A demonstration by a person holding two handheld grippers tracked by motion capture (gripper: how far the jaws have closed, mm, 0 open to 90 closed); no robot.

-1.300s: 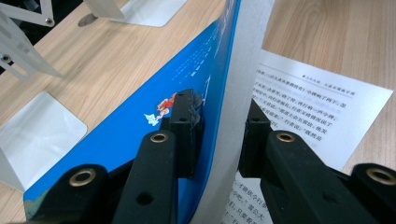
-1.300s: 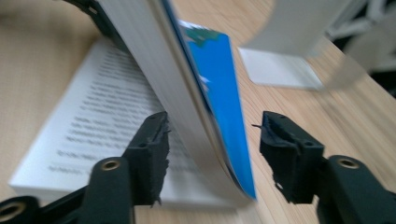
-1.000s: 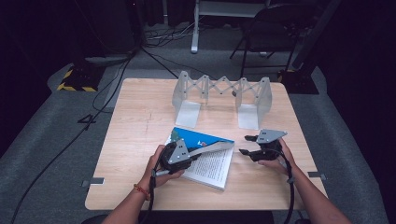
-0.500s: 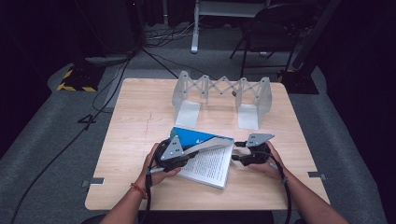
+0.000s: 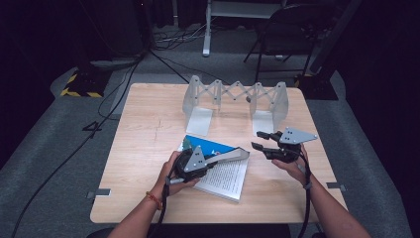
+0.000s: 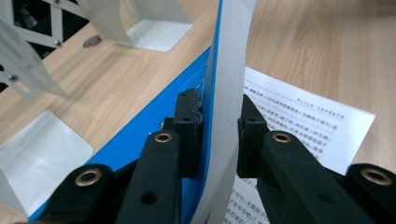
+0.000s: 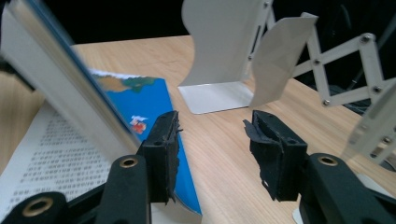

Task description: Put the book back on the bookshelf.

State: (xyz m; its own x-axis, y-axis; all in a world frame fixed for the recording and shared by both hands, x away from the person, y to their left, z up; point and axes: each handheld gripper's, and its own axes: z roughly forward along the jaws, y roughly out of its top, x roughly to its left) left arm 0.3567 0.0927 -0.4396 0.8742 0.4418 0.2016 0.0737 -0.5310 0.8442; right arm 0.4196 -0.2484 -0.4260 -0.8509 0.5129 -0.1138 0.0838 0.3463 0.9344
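On table | blue-covered book (image 5: 218,168) lying open (printed page showing) | pages lifted

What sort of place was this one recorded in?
Probably a lab or recording studio, not a home: a lone wooden table stands on grey carpet in a dark room, cables trail over the floor, and hazard tape marks a stand's base.

At the upper left of the right gripper view we see the lifted stack of pages (image 7: 60,79) blurred and cut off by the frame's edge. In the left gripper view, the printed text (image 6: 299,126) at centre right is too small for us to read.
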